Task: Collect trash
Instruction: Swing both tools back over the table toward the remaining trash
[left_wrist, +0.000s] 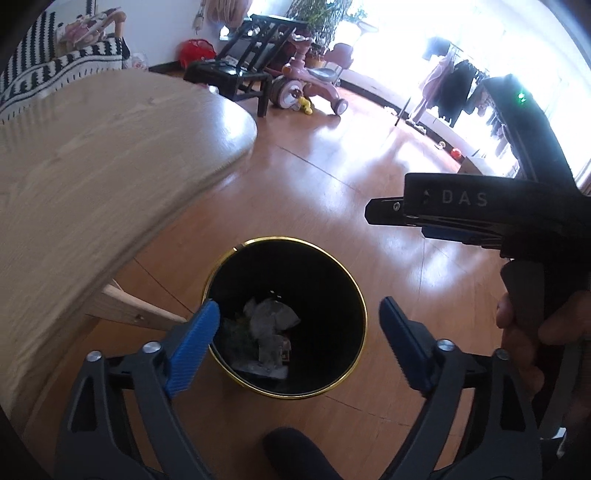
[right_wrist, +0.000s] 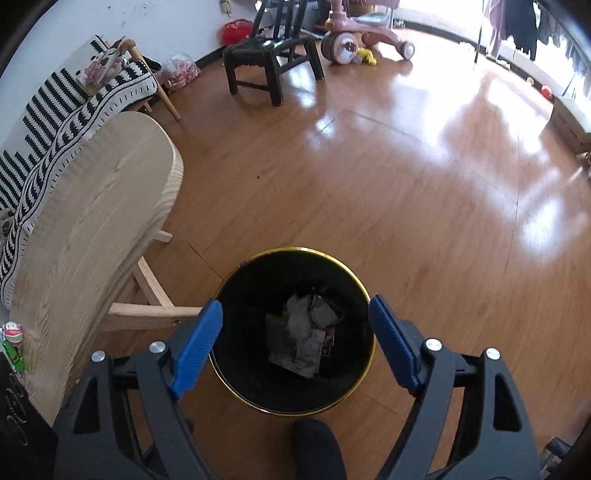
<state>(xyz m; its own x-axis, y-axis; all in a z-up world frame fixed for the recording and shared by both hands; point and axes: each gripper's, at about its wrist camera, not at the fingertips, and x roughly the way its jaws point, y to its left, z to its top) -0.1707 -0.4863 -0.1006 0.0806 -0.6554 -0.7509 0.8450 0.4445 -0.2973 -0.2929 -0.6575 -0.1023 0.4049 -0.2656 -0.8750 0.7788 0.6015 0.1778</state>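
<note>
A black trash bin with a gold rim (left_wrist: 364, 314) stands on the wood floor; it also shows in the right wrist view (right_wrist: 369, 295). Crumpled paper and wrappers (left_wrist: 271, 325) lie at its bottom, seen too in the right wrist view (right_wrist: 303, 332). My left gripper (left_wrist: 299, 339) is open and empty above the bin's mouth. My right gripper (right_wrist: 295, 339) is open and empty, also above the bin. The right gripper's black body (left_wrist: 480, 210) shows in the left wrist view, to the right and higher.
A light wooden table (left_wrist: 92, 177) (right_wrist: 92, 229) stands left of the bin, its leg brace (right_wrist: 147, 314) close to the rim. A dark chair (right_wrist: 269, 59), a pink ride-on toy (right_wrist: 362, 33) and a striped sofa (right_wrist: 55, 118) lie farther back. A dark foot (right_wrist: 317, 446) is beside the bin.
</note>
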